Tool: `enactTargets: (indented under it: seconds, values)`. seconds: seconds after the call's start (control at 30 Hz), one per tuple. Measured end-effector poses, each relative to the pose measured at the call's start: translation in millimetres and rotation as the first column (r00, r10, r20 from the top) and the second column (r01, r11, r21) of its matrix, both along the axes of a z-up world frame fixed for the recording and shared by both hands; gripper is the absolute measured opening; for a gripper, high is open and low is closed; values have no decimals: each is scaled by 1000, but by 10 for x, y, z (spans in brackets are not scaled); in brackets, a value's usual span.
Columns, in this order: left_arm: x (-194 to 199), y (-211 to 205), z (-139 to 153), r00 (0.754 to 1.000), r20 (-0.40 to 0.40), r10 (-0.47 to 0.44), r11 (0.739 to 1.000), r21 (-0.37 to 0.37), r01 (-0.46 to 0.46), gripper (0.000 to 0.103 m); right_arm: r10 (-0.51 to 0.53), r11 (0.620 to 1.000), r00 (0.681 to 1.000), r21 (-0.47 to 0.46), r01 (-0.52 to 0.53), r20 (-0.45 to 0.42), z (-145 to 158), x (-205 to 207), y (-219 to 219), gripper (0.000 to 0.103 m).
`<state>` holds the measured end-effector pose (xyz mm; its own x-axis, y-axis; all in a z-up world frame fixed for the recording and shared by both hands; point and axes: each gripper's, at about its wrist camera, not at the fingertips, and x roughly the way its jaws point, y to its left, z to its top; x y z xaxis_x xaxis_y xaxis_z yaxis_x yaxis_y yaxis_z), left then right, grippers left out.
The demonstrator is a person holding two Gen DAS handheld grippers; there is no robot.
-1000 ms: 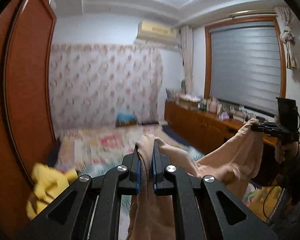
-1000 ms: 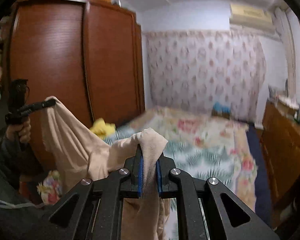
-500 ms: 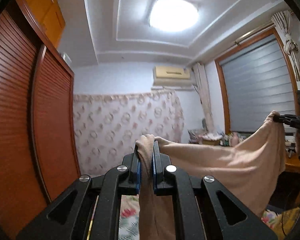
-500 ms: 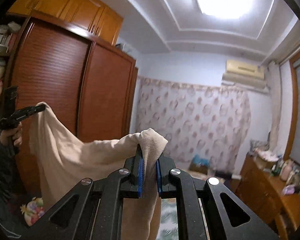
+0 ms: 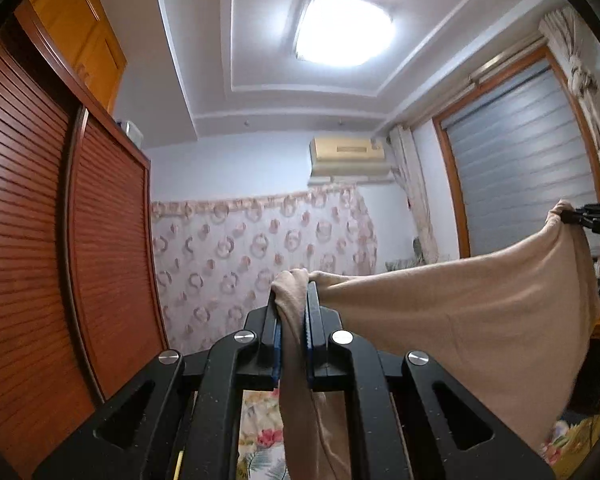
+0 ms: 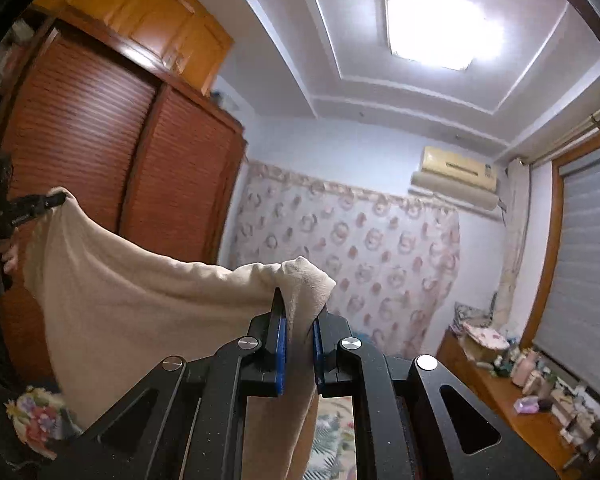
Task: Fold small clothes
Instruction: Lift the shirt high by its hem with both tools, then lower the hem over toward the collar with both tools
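Holding a beige garment (image 5: 460,320) stretched aloft, the left gripper (image 5: 292,312) and right gripper (image 6: 298,312) each pinch one corner; no fold appears made yet.

Black left gripper (image 5: 293,320) and right gripper (image 6: 299,322): blue-padded fingers (image 5: 277,346), silver screws, triangular cutouts.

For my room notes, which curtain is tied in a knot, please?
The pale fabric curtain right of the grey blind; the ring-patterned pink curtain hangs flat.
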<state>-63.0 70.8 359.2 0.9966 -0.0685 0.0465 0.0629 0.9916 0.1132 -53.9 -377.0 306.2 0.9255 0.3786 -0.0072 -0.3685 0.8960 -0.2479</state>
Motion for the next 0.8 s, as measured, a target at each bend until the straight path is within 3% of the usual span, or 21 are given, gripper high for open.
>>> enactTargets:
  seconds: [0.23,0.5,0.67,0.8]
  values:
    - [1204,0,-844,986,-164,18,1000,-7,-19,9,-9,999,986,-38,3,-164,-597,1158,175,10]
    - [2489,93,-1770,941,-336,44,998,-30,-57,9,-21,999,937,-38,8,-348,-1279,2478,338,10]
    - [3093,50,-2183,902,-428,53,998,-11,-64,9,-51,998,893,-61,26,-448,-1421,3232,504,10]
    - [3448,47,-2451,873,-484,59,998,-2,-68,9,-76,996,854,-87,37,-515,-1210,3833,642,10]
